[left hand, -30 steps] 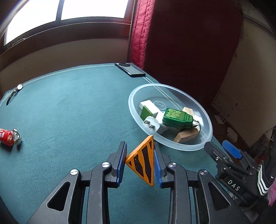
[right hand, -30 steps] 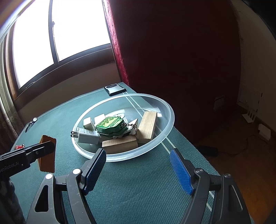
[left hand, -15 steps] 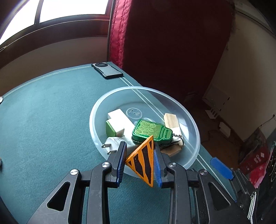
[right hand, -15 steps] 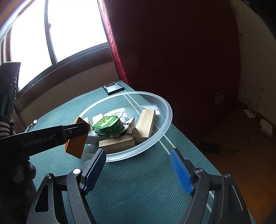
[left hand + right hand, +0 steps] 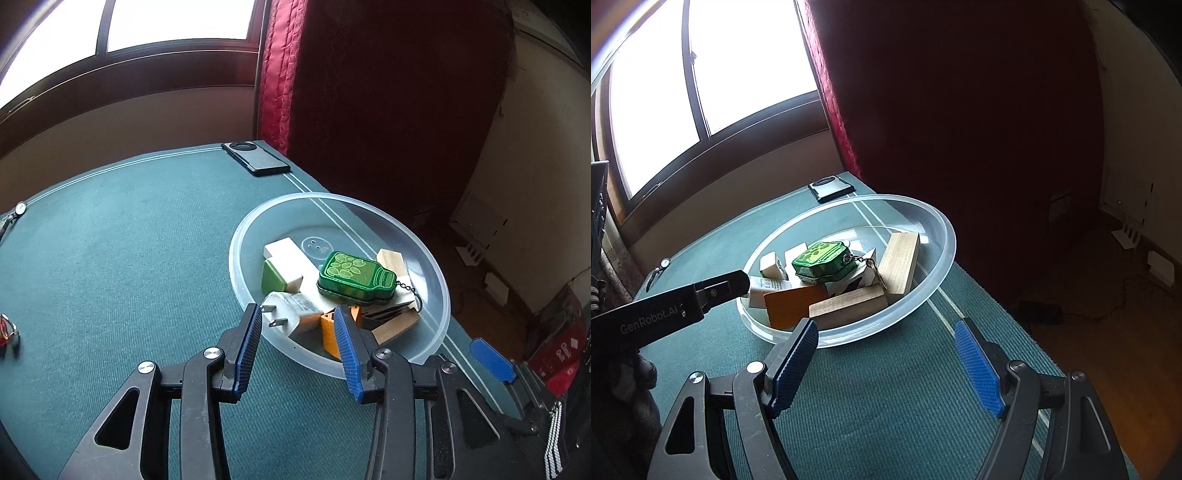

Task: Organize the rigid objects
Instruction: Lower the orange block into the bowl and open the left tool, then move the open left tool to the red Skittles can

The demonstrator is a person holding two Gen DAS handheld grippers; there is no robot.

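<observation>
A clear plastic bowl (image 5: 332,197) (image 5: 945,236) on the green table holds a green bottle-shaped tin (image 5: 351,275) (image 5: 820,256), a white charger plug (image 5: 295,310), a white and green block (image 5: 280,266) and wooden blocks (image 5: 395,325) (image 5: 901,254). The orange striped triangle (image 5: 328,332) (image 5: 790,304) lies inside the bowl at its near edge, free of the pads. My left gripper (image 5: 295,314) hangs over that edge with its jaws opening and nothing gripped. My right gripper (image 5: 884,328) stands open just in front of the bowl, with nothing between its fingers.
A black phone (image 5: 258,158) (image 5: 831,186) lies at the table's far edge by the red curtain. A small red item (image 5: 5,328) and a small metal trinket (image 5: 20,208) sit far left. The table ends just right of the bowl, with floor below.
My left gripper carried the orange triangle from the open table to over the bowl, then its jaws parted and the triangle dropped into the bowl. The right gripper stayed put.
</observation>
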